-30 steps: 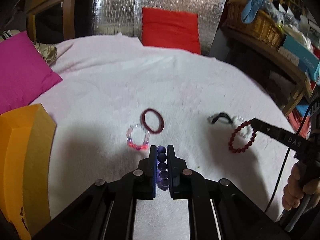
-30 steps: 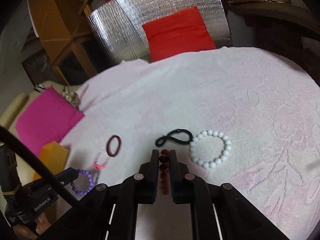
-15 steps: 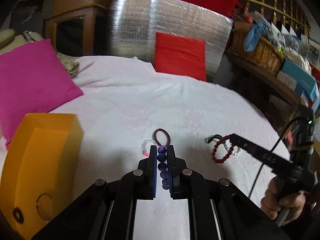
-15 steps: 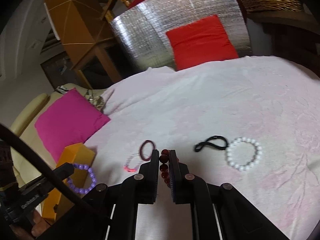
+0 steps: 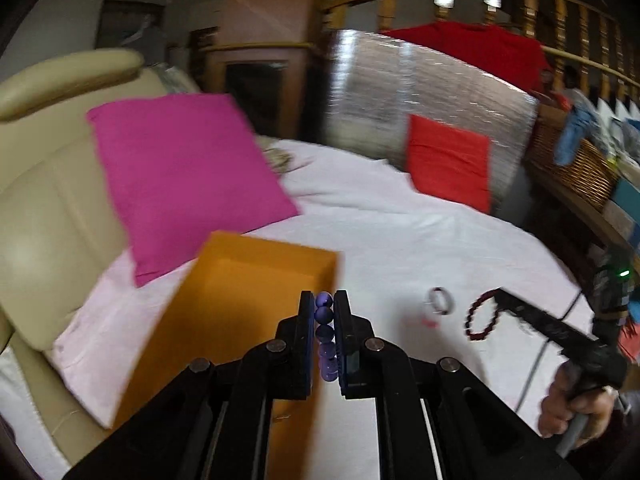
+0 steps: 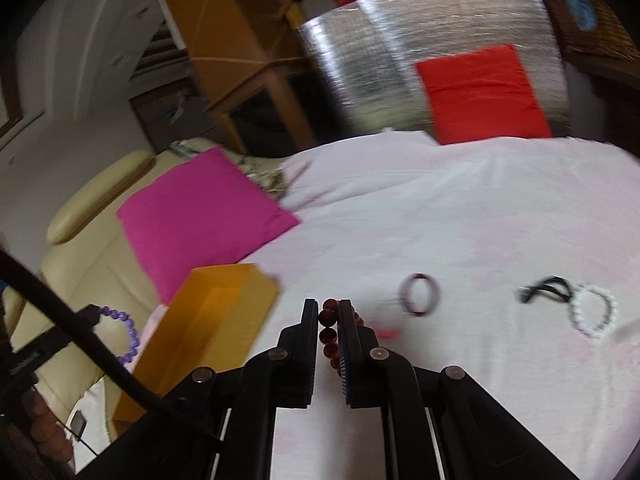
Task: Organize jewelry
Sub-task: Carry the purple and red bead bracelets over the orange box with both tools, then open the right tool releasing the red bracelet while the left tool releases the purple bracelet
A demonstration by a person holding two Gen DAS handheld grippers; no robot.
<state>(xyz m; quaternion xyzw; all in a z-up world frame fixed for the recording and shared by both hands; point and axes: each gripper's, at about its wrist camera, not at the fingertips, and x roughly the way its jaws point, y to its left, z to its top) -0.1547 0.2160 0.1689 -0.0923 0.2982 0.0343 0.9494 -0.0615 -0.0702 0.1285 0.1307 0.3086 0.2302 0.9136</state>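
Left tool (image 5: 324, 304) pinches the purple bracelet (image 5: 325, 336), the orange box (image 5: 240, 320) at its 10 o'clock, likely for dropping in; right tool (image 6: 329, 312) pinches the dark-red bracelet (image 6: 330, 336) above the bed (image 6: 480, 220).

I see motion blur smearing both fisheye views, worst on the orange box (image 5: 256, 300) at nine o'clock. Foil panel (image 6: 432, 64) glares at twelve; corners vignette black, edges bend.
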